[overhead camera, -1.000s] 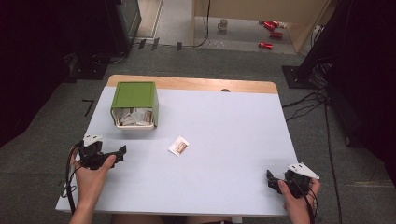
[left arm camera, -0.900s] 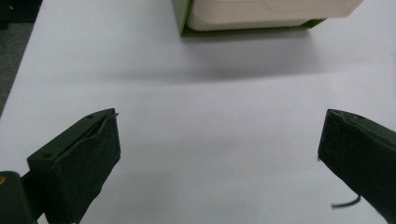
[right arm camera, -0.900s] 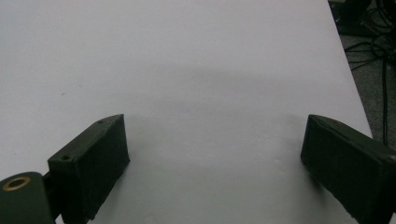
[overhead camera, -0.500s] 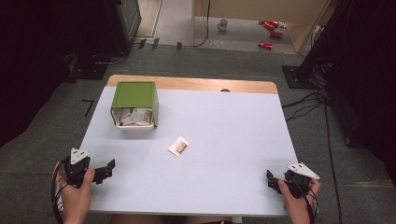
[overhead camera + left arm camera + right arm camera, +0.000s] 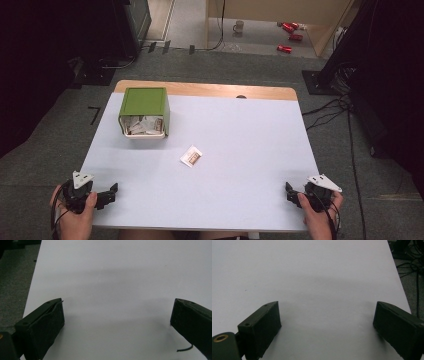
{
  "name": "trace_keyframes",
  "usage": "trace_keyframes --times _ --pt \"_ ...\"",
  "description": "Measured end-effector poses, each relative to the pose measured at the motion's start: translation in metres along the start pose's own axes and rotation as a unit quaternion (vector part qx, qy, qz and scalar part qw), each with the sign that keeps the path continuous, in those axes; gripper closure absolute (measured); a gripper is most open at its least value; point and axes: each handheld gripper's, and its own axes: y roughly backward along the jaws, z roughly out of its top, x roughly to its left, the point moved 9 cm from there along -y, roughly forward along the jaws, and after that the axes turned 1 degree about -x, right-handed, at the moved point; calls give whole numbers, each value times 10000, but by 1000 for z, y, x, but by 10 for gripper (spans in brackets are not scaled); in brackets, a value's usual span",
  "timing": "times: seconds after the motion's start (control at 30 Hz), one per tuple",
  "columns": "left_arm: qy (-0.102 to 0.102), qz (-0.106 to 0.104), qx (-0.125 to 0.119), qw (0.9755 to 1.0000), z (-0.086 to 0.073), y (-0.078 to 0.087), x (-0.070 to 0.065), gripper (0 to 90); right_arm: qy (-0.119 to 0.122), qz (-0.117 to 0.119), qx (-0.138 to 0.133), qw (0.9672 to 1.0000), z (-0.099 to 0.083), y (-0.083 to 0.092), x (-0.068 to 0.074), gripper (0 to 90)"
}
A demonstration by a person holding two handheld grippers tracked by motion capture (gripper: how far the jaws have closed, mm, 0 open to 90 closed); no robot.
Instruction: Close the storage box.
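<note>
A green box [image 5: 144, 109] lies on its side at the table's far left, its open mouth facing me with several small packets inside. One small packet [image 5: 191, 156] lies flat near the middle of the white table [image 5: 240, 145]. My left gripper [image 5: 109, 193] rests at the near left corner, held in a hand, jaws wide apart over bare tabletop [image 5: 117, 315]. My right gripper [image 5: 290, 193] sits at the near right corner, also open with nothing between its jaws [image 5: 327, 315].
Grey carpet surrounds the table. Black equipment and cables [image 5: 350, 115] stand to the right. A mug [image 5: 239, 26] and red cans [image 5: 290, 30] lie on the floor far behind. A wooden strip [image 5: 210, 90] edges the table's far side.
My left gripper has drawn back toward me and to the left, from the table's left side to its near left corner. The right gripper has stayed put.
</note>
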Motion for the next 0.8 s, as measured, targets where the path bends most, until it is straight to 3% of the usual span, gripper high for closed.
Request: trace_keyframes --times 0.1,0.17,0.23,0.6,0.8 --pt "-253 105 53 9996 -1 -6 -5 0 -1 0 -2 10000 0 0 0 71" --pt "-278 85 -36 9996 0 -7 -5 0 4 1 -5 10000 0 0 0 71" --pt "-168 -80 -71 9998 -2 -8 -4 0 -2 2 0 10000 0 0 0 71" --pt "-139 -53 -168 9997 -3 -8 -4 0 9 -2 -7 10000 0 0 0 71" --pt "-91 -65 -85 9999 -2 -6 -4 0 0 3 -2 10000 0 0 0 71"
